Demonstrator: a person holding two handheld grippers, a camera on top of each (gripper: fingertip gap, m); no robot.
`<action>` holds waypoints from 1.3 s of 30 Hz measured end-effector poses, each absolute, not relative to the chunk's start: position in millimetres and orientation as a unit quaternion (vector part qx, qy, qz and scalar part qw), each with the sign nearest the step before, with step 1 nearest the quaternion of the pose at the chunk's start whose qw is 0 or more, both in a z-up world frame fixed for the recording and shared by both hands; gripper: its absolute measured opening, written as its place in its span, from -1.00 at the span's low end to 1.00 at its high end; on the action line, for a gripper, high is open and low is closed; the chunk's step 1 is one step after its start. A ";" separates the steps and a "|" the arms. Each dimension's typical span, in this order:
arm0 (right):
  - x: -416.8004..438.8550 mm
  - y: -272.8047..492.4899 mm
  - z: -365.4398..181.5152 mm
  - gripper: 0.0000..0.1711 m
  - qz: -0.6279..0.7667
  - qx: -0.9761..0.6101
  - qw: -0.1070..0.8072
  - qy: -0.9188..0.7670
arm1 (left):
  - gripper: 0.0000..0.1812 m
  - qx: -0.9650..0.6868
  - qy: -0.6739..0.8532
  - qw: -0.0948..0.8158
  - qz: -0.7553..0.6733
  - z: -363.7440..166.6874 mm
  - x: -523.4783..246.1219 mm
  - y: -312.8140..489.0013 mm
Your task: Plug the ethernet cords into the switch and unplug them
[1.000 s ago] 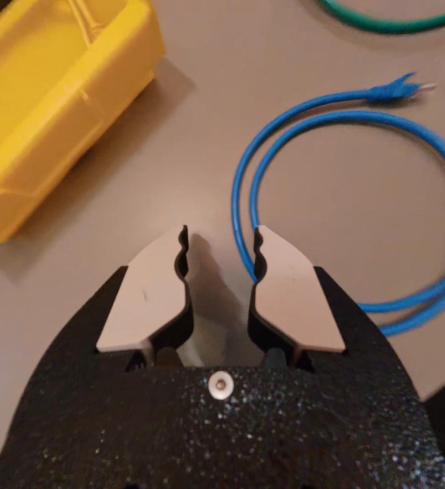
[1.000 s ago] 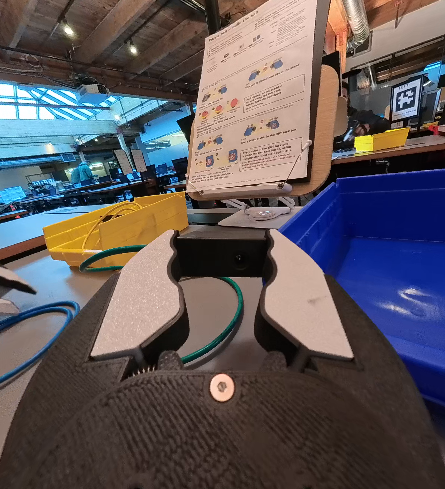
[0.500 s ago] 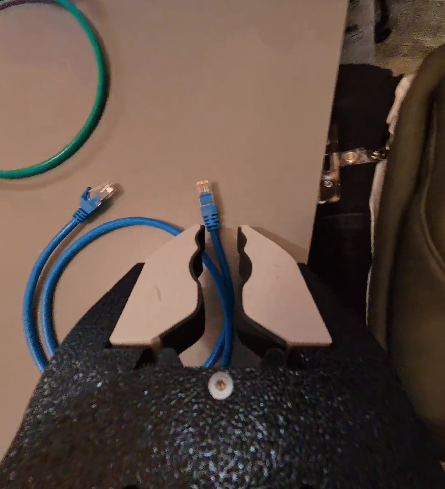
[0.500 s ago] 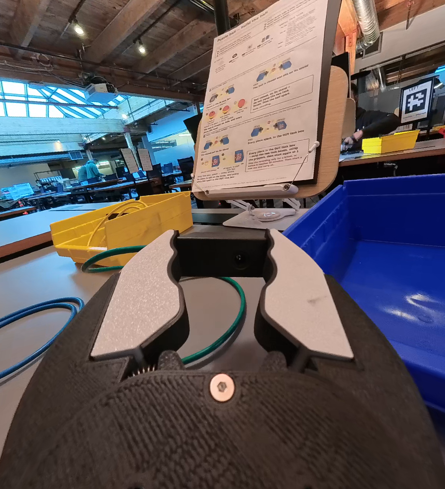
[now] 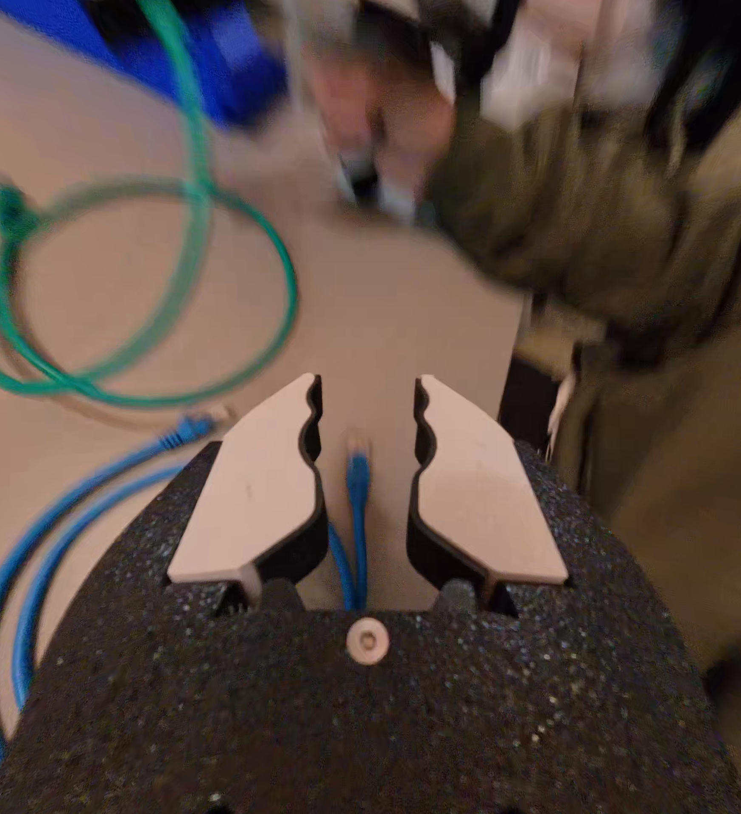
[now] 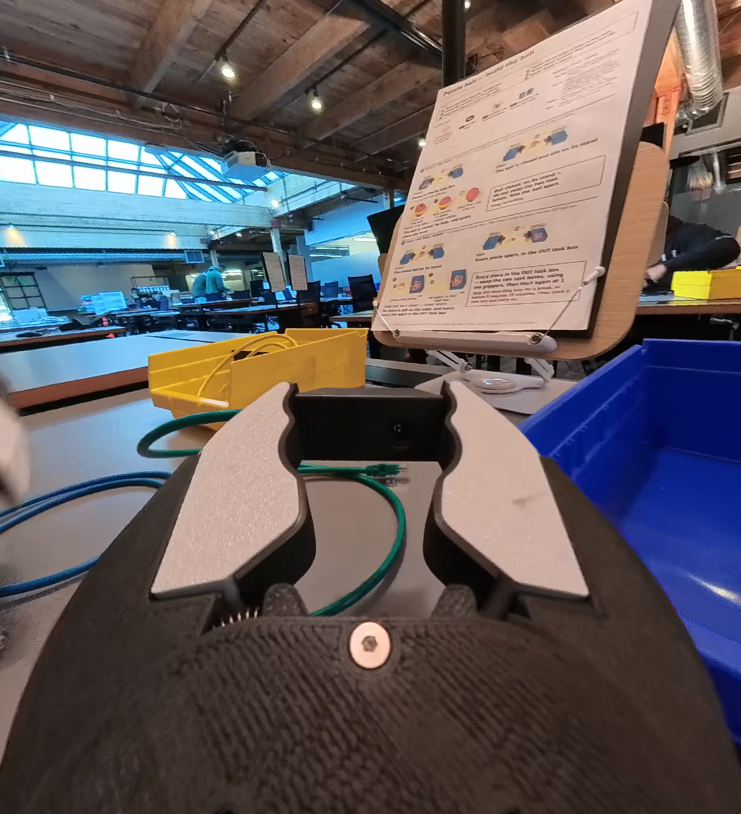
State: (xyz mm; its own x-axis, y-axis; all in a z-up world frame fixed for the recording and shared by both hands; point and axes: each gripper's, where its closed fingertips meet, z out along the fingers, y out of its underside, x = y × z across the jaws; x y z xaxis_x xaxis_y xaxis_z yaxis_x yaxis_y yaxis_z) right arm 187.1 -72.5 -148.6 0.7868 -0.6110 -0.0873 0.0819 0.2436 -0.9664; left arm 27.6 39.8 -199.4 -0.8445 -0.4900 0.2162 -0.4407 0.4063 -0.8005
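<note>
My left gripper (image 5: 366,387) is open above the tan table. One plug end of the blue ethernet cord (image 5: 357,458) lies between its fingers, touching neither. The cord's other plug (image 5: 188,429) lies to the left. The green ethernet cord (image 5: 245,246) lies coiled beyond, blurred. My right gripper (image 6: 368,392) is shut on the black switch (image 6: 368,425), held by its two ends just above the table. The green cord (image 6: 397,528) and its plug (image 6: 381,469) lie under and before the switch. The blue cord (image 6: 51,497) runs off to the left.
A blue bin (image 6: 668,462) stands close on the right and a yellow bin (image 6: 262,370) with a yellow cord at the back. A stand with a printed sheet (image 6: 514,198) rises behind the switch. A person's olive sleeve (image 5: 624,198) and the table's edge (image 5: 509,352) show on the right.
The left view has swung round over the blue cord, and the left fingers have opened wider around its plug. The right gripper has tipped with the switch; the green plug now shows beneath it.
</note>
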 end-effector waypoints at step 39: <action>163.8 -10.9 -170.1 -0.27 -0.268 -0.674 0.671 0.154 | -0.62 -0.434 0.614 -0.333 -0.570 -157.6 162.4 -7.3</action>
